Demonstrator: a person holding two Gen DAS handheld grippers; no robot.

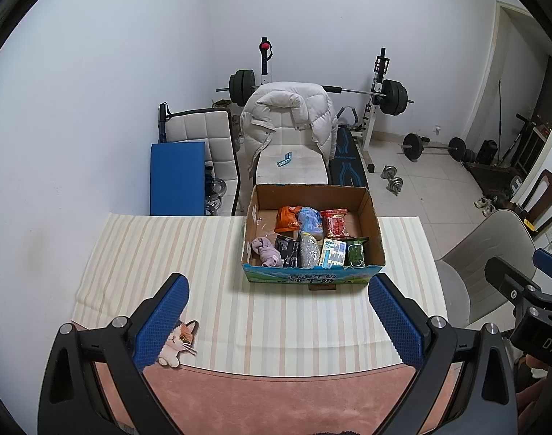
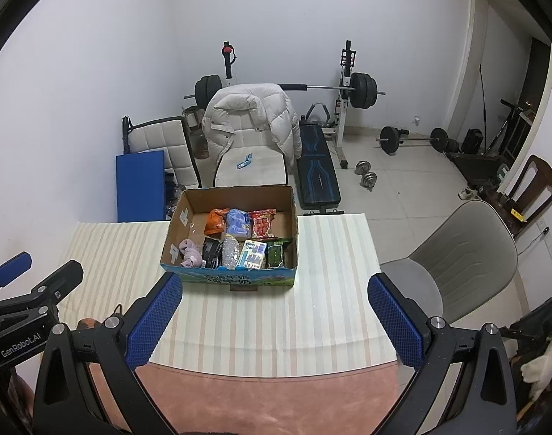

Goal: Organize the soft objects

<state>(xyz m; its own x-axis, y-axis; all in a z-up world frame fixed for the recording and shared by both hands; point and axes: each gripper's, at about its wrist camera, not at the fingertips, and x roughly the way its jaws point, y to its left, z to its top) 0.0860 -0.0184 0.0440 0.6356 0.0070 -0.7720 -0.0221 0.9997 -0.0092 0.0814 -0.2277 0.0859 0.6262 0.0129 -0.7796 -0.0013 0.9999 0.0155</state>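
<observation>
A cardboard box (image 1: 373,239) (image 2: 174,243) stands on the striped tablecloth (image 1: 210,264) and holds several soft packets in two rows. A pale purple cloth bundle (image 1: 265,252) (image 2: 189,252) lies in its near left corner, beside a black packet (image 1: 288,251). A small cat plush (image 1: 178,342) lies on the near left of the cloth, partly behind my left gripper's left finger. My left gripper (image 1: 279,299) hangs open above the table's near edge with nothing in it. My right gripper (image 2: 276,299) is open too, empty, in front of the box.
Two white chairs stand beyond the table, one draped with a puffy jacket (image 1: 287,108). A blue mat (image 1: 176,177) leans at the left. A grey chair (image 2: 453,264) stands right of the table. Barbells, a weight bench (image 2: 317,174) and dumbbells fill the floor behind.
</observation>
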